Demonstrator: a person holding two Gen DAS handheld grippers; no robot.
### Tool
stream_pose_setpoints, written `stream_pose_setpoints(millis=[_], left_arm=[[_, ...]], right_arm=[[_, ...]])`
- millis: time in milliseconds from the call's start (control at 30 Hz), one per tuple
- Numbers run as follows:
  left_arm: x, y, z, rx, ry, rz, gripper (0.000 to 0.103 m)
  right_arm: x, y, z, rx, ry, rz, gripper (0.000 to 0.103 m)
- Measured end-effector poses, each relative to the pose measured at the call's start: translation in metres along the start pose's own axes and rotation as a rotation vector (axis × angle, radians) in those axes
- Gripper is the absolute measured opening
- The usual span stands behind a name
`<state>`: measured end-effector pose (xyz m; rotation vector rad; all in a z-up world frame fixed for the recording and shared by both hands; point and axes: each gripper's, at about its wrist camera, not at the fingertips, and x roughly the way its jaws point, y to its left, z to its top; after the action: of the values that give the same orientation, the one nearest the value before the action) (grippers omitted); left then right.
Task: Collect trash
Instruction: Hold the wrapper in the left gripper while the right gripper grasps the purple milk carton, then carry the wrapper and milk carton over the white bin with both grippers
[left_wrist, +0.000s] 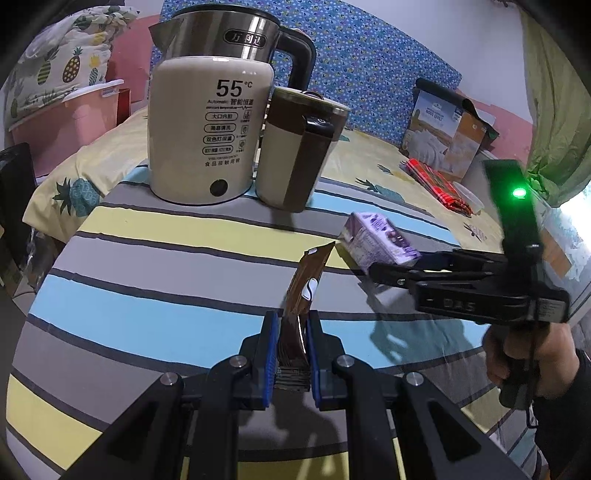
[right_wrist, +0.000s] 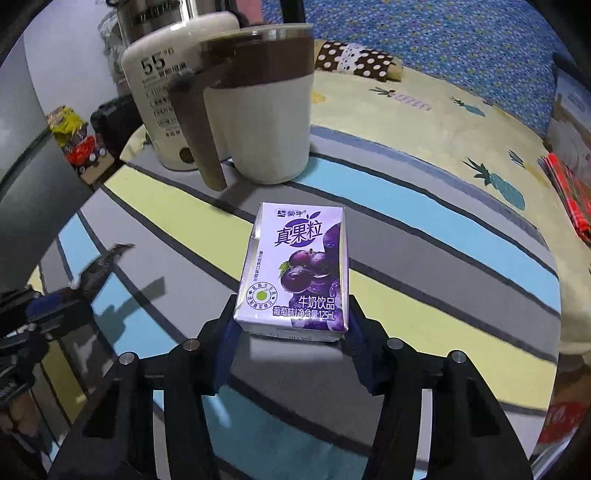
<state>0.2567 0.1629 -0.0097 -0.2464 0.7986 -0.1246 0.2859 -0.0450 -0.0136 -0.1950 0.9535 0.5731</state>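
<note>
A brown sachet wrapper (left_wrist: 308, 284) stands up between the blue pads of my left gripper (left_wrist: 291, 321), which is shut on its lower end above the striped tabletop (left_wrist: 147, 258). To the right, a small purple grape milk carton (left_wrist: 380, 240) sits in my right gripper (left_wrist: 391, 273), which a hand holds. In the right wrist view the carton (right_wrist: 299, 266) lies face up, and the right gripper (right_wrist: 291, 314) has its pads against both sides of the carton's near end. The left gripper (right_wrist: 48, 310) shows blurred at the left edge.
A cream electric kettle (left_wrist: 210, 129) and a cream-and-brown lidded mug (left_wrist: 295, 155) stand at the table's far side. Behind is a bed with a pineapple sheet, a printed box (left_wrist: 447, 129), a red plaid item (left_wrist: 439, 184) and a pink bin (left_wrist: 62, 122).
</note>
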Motion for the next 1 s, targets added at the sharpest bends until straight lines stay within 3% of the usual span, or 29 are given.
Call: stream_pose_setpoints(millis=[300, 533, 800, 1000], left_arm=[[-0.005, -0.024, -0.006, 0.013, -0.01, -0.019, 0.015], [-0.011, -0.072, -0.017, 0.085, -0.011, -0.047, 0.015], [-0.029, -0.125, -0.029, 0.138, -0.044, -0.097, 0.015], [-0.027, -0.171, -0.043, 0.209, -0.032, -0.121, 0.015]], right_arm=[[-0.072, -0.02, -0.04, 0.072, -0.114, -0.023, 0.055], [-0.109, -0.041, -0.07, 0.156, -0.182, -0.064, 0.055], [-0.149, -0.054, -0.094, 0.201, -0.282, -0.177, 0.055], [-0.159, -0.074, -0.115, 0.252, -0.314, -0.225, 0.055]])
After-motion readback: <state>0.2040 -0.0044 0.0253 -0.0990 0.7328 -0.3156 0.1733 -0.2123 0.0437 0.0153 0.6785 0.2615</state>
